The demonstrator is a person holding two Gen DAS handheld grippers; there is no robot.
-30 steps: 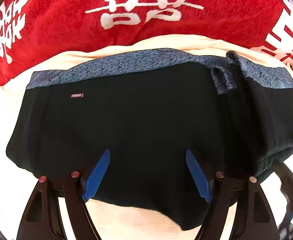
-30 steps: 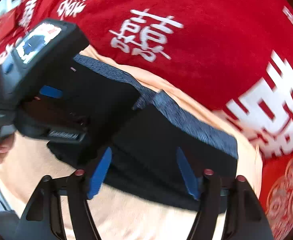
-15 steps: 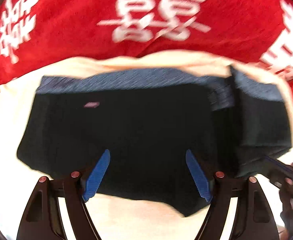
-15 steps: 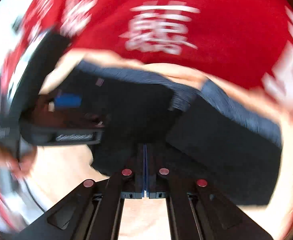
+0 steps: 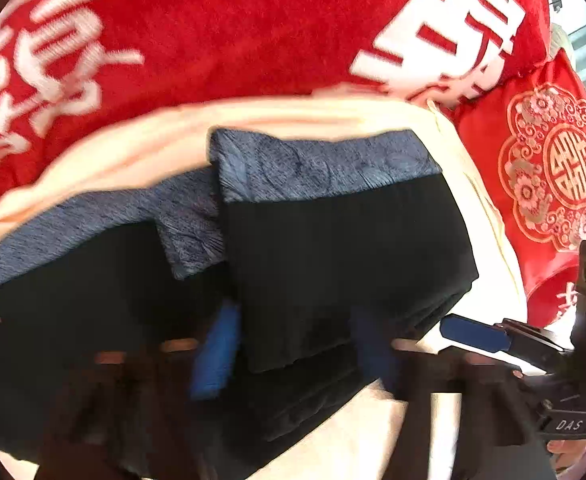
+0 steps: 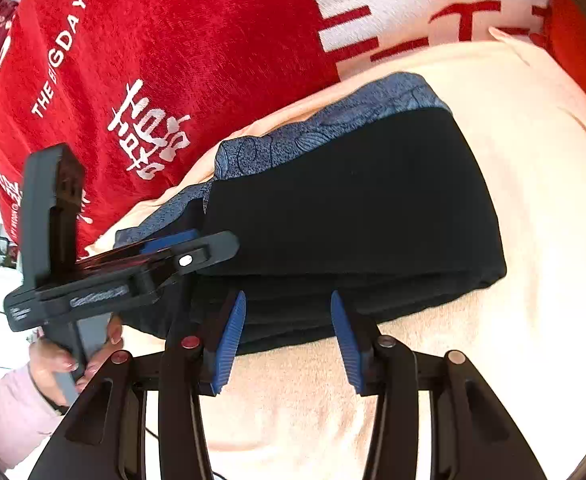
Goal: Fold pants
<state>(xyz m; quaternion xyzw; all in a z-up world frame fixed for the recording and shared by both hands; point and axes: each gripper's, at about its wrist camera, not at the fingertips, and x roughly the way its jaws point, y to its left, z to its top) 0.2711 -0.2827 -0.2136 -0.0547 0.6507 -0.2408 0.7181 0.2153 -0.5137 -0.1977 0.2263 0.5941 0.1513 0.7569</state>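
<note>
black pants [image 6: 353,208] with a blue-grey patterned waistband [image 6: 325,128] lie folded in a stack on a cream towel [image 6: 533,200], which sits on a red blanket [image 6: 193,40] with white characters. in the right wrist view the right gripper [image 6: 289,336] has its blue pads [image 6: 229,336] spread wide, nothing between them, tips at the near edge of the folded stack, whether touching it cannot be told. the left gripper [image 6: 181,248] comes in from the left at the stack's left edge, held by a hand [image 6: 65,360] in a pink sleeve; its jaw gap is not readable here. in the left wrist view the left gripper [image 5: 293,344] is motion-blurred, pads apart, low over the black fabric, no clear grasp. the top fold [image 5: 341,264] lies over the right part of the pants [image 5: 93,300], waistband [image 5: 325,164] at the far side, a lower waistband layer sticking out to the left. the right gripper [image 5: 477,334] shows at the right edge, one blue pad pointing at the stack's right corner. a red cushion [image 5: 553,176] with a gold medallion sits right of the towel [image 5: 133,148].
</note>
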